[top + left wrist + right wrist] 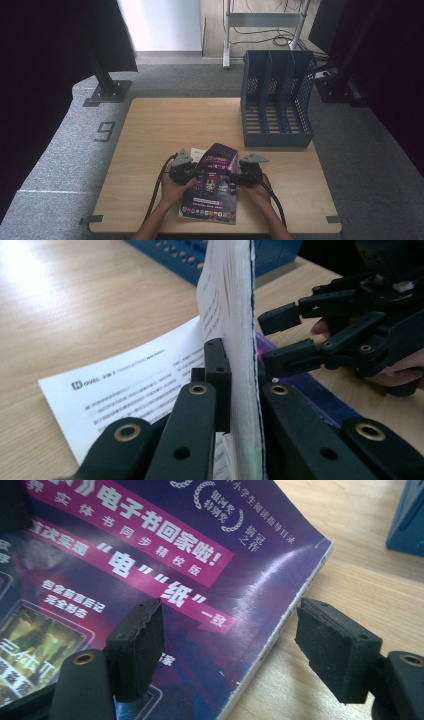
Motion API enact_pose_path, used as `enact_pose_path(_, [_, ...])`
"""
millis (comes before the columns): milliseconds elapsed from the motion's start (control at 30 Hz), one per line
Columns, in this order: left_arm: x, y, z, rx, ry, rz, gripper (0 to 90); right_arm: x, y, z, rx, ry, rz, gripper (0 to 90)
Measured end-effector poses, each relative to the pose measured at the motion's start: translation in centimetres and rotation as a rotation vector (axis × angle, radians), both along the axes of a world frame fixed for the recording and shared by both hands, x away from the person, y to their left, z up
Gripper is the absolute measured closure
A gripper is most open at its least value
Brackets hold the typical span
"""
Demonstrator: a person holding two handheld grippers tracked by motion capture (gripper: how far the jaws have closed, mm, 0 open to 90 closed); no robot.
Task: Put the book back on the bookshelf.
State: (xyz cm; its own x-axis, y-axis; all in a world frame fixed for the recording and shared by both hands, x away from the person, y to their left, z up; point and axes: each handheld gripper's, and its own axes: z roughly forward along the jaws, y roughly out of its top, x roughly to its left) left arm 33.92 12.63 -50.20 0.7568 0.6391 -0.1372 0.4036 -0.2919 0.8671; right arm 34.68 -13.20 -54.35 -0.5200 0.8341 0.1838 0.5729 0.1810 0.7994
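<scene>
Thin floppy booklet [214,187], glossy, likely slippery; left gripper [240,405] jaws pinching its edge, right gripper [227,650] jaws spread at 3 o'clock edge; grip near spine.

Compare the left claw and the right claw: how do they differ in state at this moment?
The left claw is shut on the magazine, pinching its lifted edge, while the right claw stands open with nothing pressed between its pads. The left claw holds the pages upright; the right claw only straddles the magazine's spine edge, which there lies flat on the table. Both have black jaws, are hand-held, and meet at the same magazine.
</scene>
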Motion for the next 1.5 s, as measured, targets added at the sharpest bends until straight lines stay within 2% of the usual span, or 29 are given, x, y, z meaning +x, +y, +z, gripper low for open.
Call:
enact_pose_path(167, [-0.4,0.0,0.6,-0.015,-0.02,-0.003,87.8,-0.2,-0.1,0.4,0.026,-0.015,0.018,26.6])
enact_pose_path(433, [-0.5,0.4,1.2,-0.043,-0.021,-0.008,87.8,-0.5,-0.2,0.9,0.061,-0.04,0.035,25.1])
enact_pose_path(600, [-0.8,0.5,1.7,-0.051,-0.032,-0.015,87.8,-0.6,-0.4,1.1,0.078,-0.039,0.033,24.4])
enact_pose_path(1100, [-1.5,1.0,3.2,-0.074,-0.069,-0.022,87.8,-0.8,-0.4,1.7,0.107,-0.049,0.047,22.0])
enact_pose_path(1333, [-1.9,1.1,3.8,-0.085,-0.089,-0.021,87.8,-1.0,-0.2,1.8,0.103,-0.052,0.058,20.7])
enact_pose_path(1500, [-1.9,1.3,4.0,-0.097,-0.086,-0.022,87.7,-1.0,-0.1,1.8,0.103,-0.055,0.073,20.0])
